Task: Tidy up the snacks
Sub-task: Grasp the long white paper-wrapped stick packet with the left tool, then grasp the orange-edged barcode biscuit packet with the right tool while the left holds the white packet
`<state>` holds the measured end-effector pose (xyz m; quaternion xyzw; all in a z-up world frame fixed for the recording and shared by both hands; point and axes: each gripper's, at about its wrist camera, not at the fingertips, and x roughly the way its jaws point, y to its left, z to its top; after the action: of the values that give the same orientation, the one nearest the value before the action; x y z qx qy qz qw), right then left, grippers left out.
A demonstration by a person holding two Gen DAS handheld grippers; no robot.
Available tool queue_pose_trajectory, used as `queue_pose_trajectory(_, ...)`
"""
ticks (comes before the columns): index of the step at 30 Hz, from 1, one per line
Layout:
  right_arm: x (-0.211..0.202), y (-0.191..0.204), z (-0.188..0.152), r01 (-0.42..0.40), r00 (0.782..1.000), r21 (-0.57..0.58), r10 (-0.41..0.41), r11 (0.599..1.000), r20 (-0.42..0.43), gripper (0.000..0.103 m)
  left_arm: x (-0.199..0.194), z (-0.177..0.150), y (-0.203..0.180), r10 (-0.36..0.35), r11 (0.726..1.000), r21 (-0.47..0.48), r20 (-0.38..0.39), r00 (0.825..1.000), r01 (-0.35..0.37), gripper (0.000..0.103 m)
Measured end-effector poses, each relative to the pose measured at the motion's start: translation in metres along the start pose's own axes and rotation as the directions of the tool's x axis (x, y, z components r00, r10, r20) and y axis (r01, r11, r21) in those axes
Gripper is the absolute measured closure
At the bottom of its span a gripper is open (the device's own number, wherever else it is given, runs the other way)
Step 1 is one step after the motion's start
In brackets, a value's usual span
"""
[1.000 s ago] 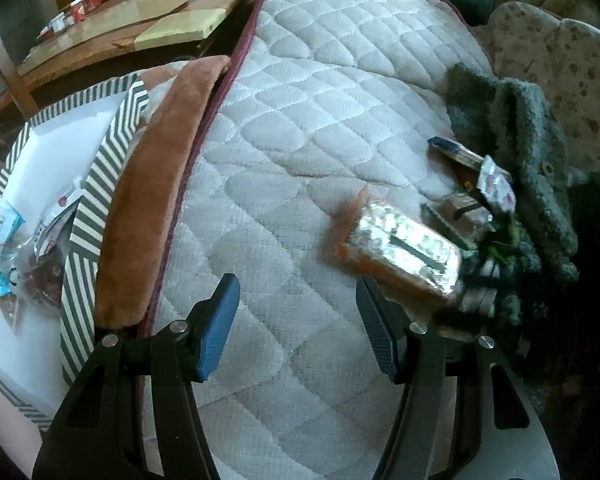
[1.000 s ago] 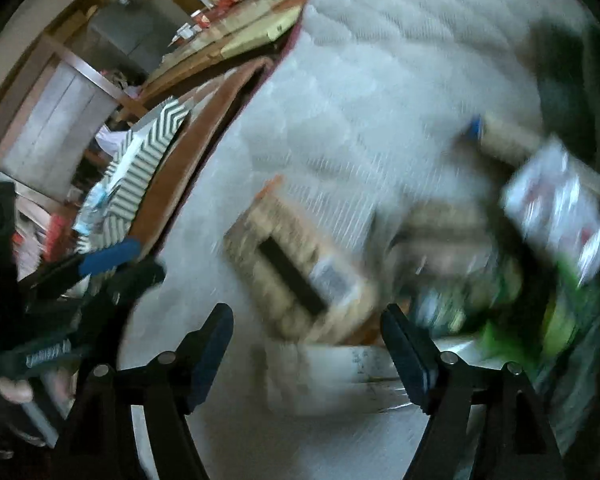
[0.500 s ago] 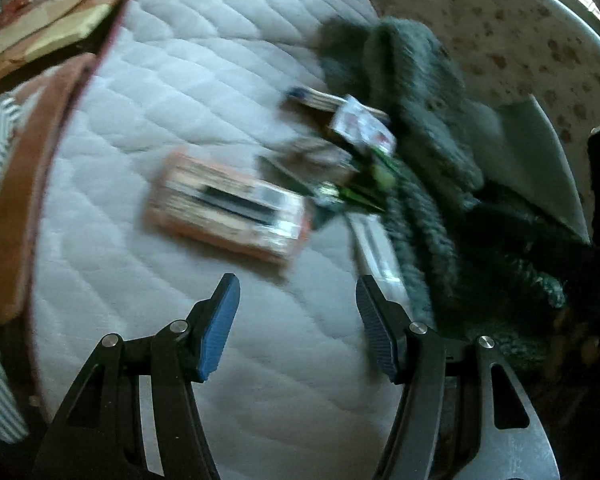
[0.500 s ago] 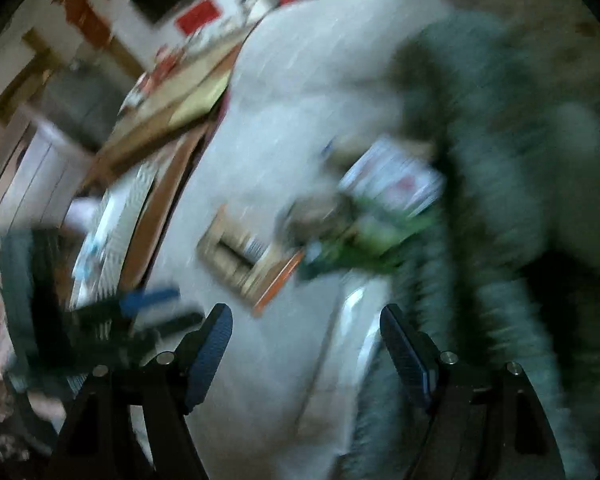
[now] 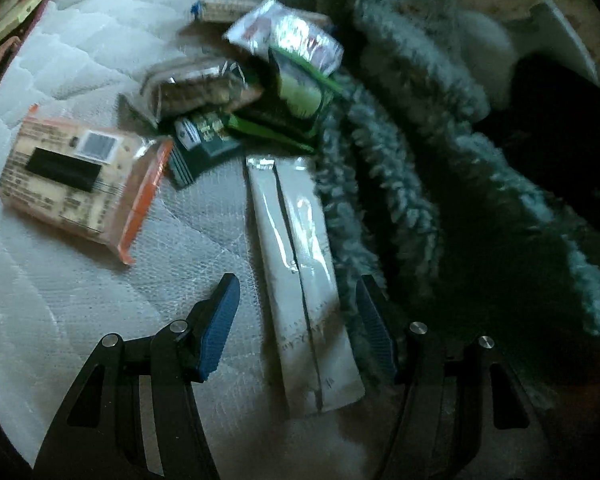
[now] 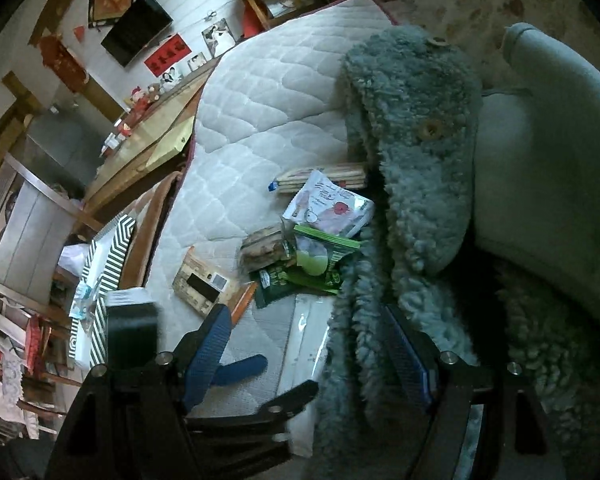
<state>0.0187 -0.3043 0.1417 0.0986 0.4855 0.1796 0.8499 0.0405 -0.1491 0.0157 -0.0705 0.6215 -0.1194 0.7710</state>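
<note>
A pile of snacks lies on a quilted white cushion [image 5: 60, 300]. My left gripper [image 5: 298, 318] is open, its jaws on either side of a long silver-white packet [image 5: 300, 272]. Beyond it lie an orange-edged cracker pack [image 5: 80, 184], a dark green pack [image 5: 204, 140], a green pouch [image 5: 300, 92] and a white foil pouch [image 5: 288, 36]. My right gripper [image 6: 308, 344] is open and empty, higher up, above the left gripper [image 6: 260, 384] and the same packet [image 6: 304, 344]. The pile [image 6: 312, 248] sits ahead of it.
A fluffy grey-green coat [image 5: 420, 160] lies against the pile's right side, also in the right wrist view [image 6: 412, 160]. A zigzag-patterned box [image 6: 104, 276] holding snacks stands off the cushion's left edge. A wooden table [image 6: 148, 136] stands behind it.
My left gripper swung right from the box side and closed in on the pile, now straddling the long packet. My right gripper pulled back and up, away from the pile.
</note>
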Motion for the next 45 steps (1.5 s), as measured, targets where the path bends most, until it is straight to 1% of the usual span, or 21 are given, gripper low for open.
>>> queue_pose_trajectory(2,0.0,0.001,0.0,-0.006,1.0,-0.003,0.006,1.0,0.003,0.028,0.001,0.0,0.0,0.009,1.0,0.002,0.004,1.0,-0.009,0.043)
queue_pose_trajectory(4,0.0,0.001,0.0,-0.008,1.0,-0.004,0.008,1.0,0.004,0.028,0.001,0.0,0.001,0.028,1.0,0.013,0.01,1.0,-0.028,0.059)
queue_pose_trajectory(6,0.001,0.001,0.0,-0.008,1.0,-0.003,0.008,1.0,0.0,0.028,-0.002,-0.003,0.009,0.044,0.999,0.025,0.016,0.999,-0.045,0.07)
queue_pose_trajectory(8,0.002,0.003,-0.001,-0.005,1.0,-0.01,0.005,1.0,-0.008,0.028,-0.006,-0.005,0.018,0.005,1.0,0.025,0.015,1.0,-0.005,0.071)
queue_pose_trajectory(9,0.003,0.004,-0.001,-0.005,1.0,-0.013,0.005,1.0,-0.012,0.028,-0.008,-0.006,0.021,0.006,1.0,0.029,0.017,1.0,-0.006,0.072)
queue_pose_trajectory(13,0.012,0.011,-0.003,-0.014,0.999,-0.037,0.013,0.999,-0.032,0.028,-0.023,-0.02,0.033,0.038,0.997,0.068,0.039,0.999,-0.04,0.072)
queue_pose_trajectory(17,0.024,0.026,-0.007,-0.029,0.998,-0.092,0.023,0.995,-0.061,0.028,-0.043,-0.039,0.06,0.058,0.996,0.066,0.056,0.997,-0.062,0.072)
queue_pose_trajectory(21,0.046,0.053,-0.013,-0.053,0.994,-0.185,0.034,0.981,-0.102,0.028,-0.072,-0.059,0.097,0.06,0.998,0.021,0.091,0.994,-0.062,0.072)
queue_pose_trajectory(25,0.078,0.085,-0.017,-0.072,0.989,-0.296,0.029,0.952,-0.146,0.028,-0.097,-0.075,0.133,0.092,0.995,-0.049,0.126,0.988,-0.086,0.072)
queue_pose_trajectory(27,0.098,0.101,-0.017,-0.072,0.985,-0.353,0.011,0.933,-0.172,0.028,-0.103,-0.088,0.137,0.101,0.994,-0.065,0.139,0.985,-0.092,0.072)
queue_pose_trajectory(28,0.106,0.107,-0.016,-0.073,0.984,-0.37,0.006,0.926,-0.179,0.028,-0.108,-0.091,0.143,0.105,0.993,-0.073,0.142,0.984,-0.095,0.081)
queue_pose_trajectory(29,0.115,0.113,-0.014,-0.082,0.982,-0.382,0.009,0.921,-0.188,0.028,-0.109,-0.096,0.151,0.108,0.992,-0.073,0.139,0.984,-0.099,0.086)
queue_pose_trajectory(31,0.127,0.122,-0.01,-0.093,0.98,-0.375,0.018,0.922,-0.199,0.028,-0.106,-0.098,0.157,0.112,0.991,-0.08,0.127,0.985,-0.103,0.086)
queue_pose_trajectory(32,0.132,0.126,-0.007,-0.101,0.979,-0.366,0.027,0.925,-0.202,0.028,-0.101,-0.096,0.153,0.112,0.991,-0.089,0.123,0.986,-0.101,0.086)
queue_pose_trajectory(33,0.138,0.132,-0.004,-0.116,0.978,-0.348,0.045,0.93,-0.205,0.028,-0.1,-0.098,0.155,0.11,0.991,-0.093,0.121,0.987,-0.099,0.086)
queue_pose_trajectory(35,0.15,0.144,-0.001,-0.138,0.973,-0.314,0.069,0.939,-0.222,0.028,-0.105,-0.103,0.165,0.113,0.989,-0.111,0.126,0.986,-0.099,0.086)
queue_pose_trajectory(37,0.162,0.157,-0.002,-0.13,0.971,-0.305,0.058,0.943,-0.232,0.028,-0.104,-0.104,0.171,0.114,0.986,-0.133,0.124,0.986,-0.098,0.086)
queue_pose_trajectory(39,0.176,0.174,-0.003,-0.103,0.971,-0.324,0.024,0.941,-0.239,0.028,-0.104,-0.104,0.176,0.101,0.985,-0.149,0.123,0.987,-0.083,0.086)
queue_pose_trajectory(41,0.188,0.187,-0.003,-0.085,0.969,-0.344,-0.003,0.935,-0.247,0.028,-0.105,-0.104,0.176,0.059,0.988,-0.148,0.128,0.99,-0.04,0.086)
queue_pose_trajectory(44,0.202,0.206,-0.001,-0.045,0.969,-0.394,-0.056,0.918,-0.242,0.027,-0.103,-0.103,0.169,0.023,0.994,-0.111,0.117,0.993,-0.01,0.075)
queue_pose_trajectory(45,0.208,0.21,-0.002,-0.039,0.966,-0.417,-0.072,0.908,-0.247,0.027,-0.102,-0.103,0.166,0.017,0.995,-0.096,0.113,0.993,-0.006,0.07)
